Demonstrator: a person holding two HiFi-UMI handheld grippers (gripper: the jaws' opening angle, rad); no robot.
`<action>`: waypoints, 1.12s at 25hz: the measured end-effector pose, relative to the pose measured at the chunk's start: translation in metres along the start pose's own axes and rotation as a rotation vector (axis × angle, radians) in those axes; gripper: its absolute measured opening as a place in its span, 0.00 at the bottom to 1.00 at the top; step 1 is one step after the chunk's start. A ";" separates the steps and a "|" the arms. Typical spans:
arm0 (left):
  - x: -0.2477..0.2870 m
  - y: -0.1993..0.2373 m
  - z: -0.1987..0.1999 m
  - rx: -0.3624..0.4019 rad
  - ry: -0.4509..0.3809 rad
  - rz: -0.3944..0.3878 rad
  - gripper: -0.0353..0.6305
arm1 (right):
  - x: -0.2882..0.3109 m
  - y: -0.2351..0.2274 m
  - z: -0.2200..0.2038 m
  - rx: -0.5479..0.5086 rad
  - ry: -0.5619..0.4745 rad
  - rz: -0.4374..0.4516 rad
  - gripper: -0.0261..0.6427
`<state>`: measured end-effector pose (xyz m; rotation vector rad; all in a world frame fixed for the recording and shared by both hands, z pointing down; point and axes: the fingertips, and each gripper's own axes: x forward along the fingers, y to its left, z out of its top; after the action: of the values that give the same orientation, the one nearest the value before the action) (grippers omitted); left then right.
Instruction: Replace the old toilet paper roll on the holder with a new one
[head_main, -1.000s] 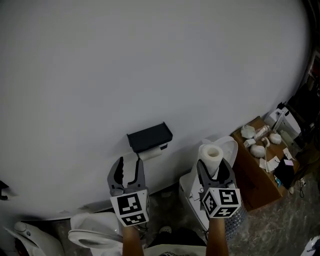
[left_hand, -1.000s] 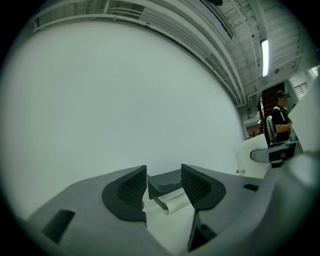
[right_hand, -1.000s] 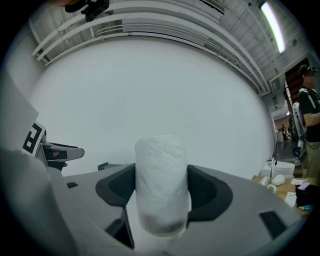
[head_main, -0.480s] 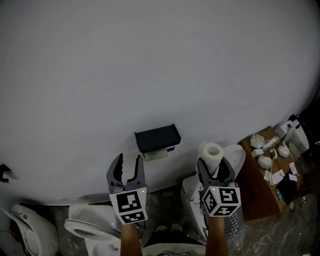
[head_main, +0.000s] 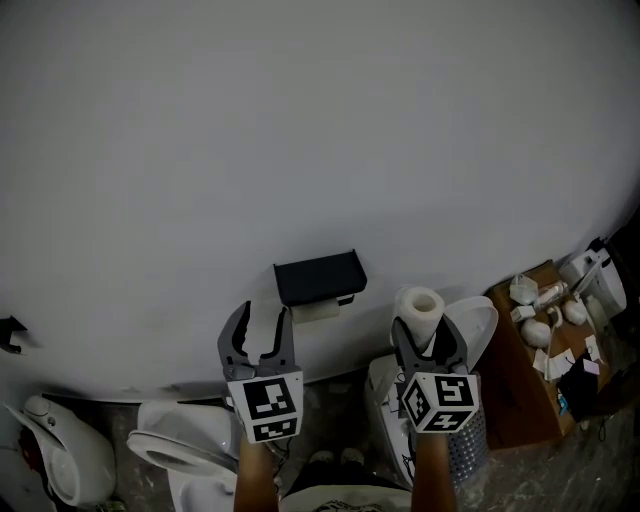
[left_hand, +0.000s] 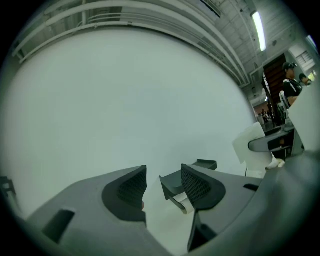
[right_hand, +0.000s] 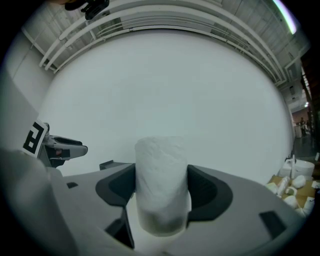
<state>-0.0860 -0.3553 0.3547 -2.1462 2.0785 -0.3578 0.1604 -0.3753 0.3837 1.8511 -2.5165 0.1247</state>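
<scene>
Two claws are pointing at the plain white wall (head_main: 300, 120) in the head view. The left claw (head_main: 262, 320) is standing open and empty just below the black box-shaped paper holder (head_main: 320, 277), under which the thin-looking old roll of white paper (head_main: 318, 310) is hanging. The right claw (head_main: 425, 332) is gripping the full new white toilet paper roll (head_main: 420, 305) upright, to the holder's right and apart from it.

In the left gripper view, the jaws are gaping with nothing held, and the holder is showing beyond the gap, untouched.

In the right gripper view, the pads are pressing both sides of the new roll's soft wall. That roll is probably light and squashy, so a gentle hold across its middle is suiting it. The old one, likely flimsier, is calling for a grip around its core.
</scene>
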 end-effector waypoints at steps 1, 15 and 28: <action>0.002 -0.004 -0.002 0.039 0.011 -0.003 0.35 | 0.001 -0.001 -0.001 0.000 0.003 0.001 0.49; 0.031 -0.070 -0.051 0.767 0.169 0.002 0.37 | 0.007 -0.020 -0.011 0.017 0.026 -0.017 0.49; 0.054 -0.095 -0.094 1.049 0.253 -0.018 0.37 | 0.012 -0.038 -0.019 0.028 0.042 -0.041 0.49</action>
<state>-0.0172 -0.3982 0.4741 -1.4903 1.3977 -1.3935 0.1925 -0.3970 0.4051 1.8883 -2.4603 0.1979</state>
